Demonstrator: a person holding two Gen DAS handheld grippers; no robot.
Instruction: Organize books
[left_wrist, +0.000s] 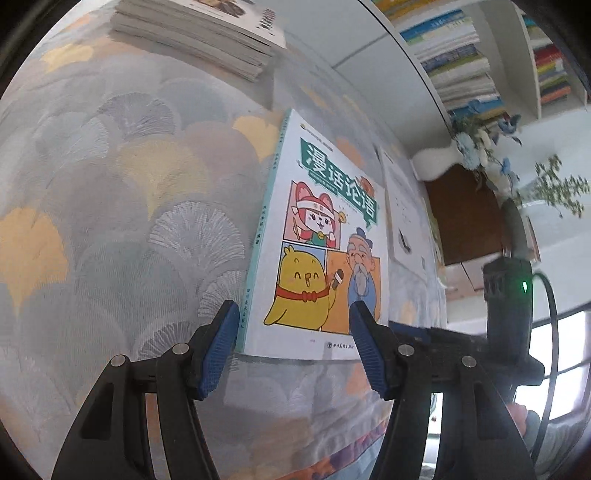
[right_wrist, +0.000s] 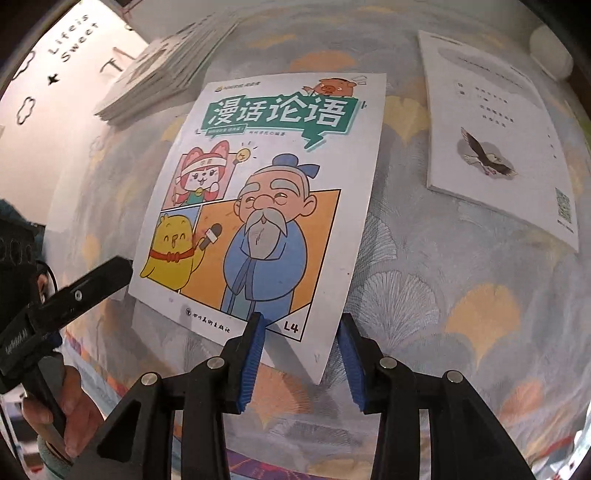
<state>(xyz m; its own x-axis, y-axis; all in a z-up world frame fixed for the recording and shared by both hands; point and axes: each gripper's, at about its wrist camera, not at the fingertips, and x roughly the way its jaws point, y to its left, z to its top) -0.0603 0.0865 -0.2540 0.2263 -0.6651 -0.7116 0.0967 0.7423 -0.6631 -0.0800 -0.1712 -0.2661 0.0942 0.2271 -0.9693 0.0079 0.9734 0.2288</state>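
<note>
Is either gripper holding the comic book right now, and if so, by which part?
Neither. The left gripper and right gripper hang open above the comic book's near edge; it lies flat on the tablecloth.

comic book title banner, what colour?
Green banner with white characters on the comic book; clearest in the right wrist view.

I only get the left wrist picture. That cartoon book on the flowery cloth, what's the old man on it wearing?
Observer: A blue robe. The right wrist view shows the whole cartoon book.
Operator: What's on the white book next to it?
Observer: The white book has a bird with spread wings and a small square code in one corner.
Operator: Is the right gripper grabbing anything?
Observer: No. The right gripper is open over the cartoon book's near corner, pads apart.
Operator: Any writing on the wall?
Observer: Yes, it reads "Life is Sweet".
</note>
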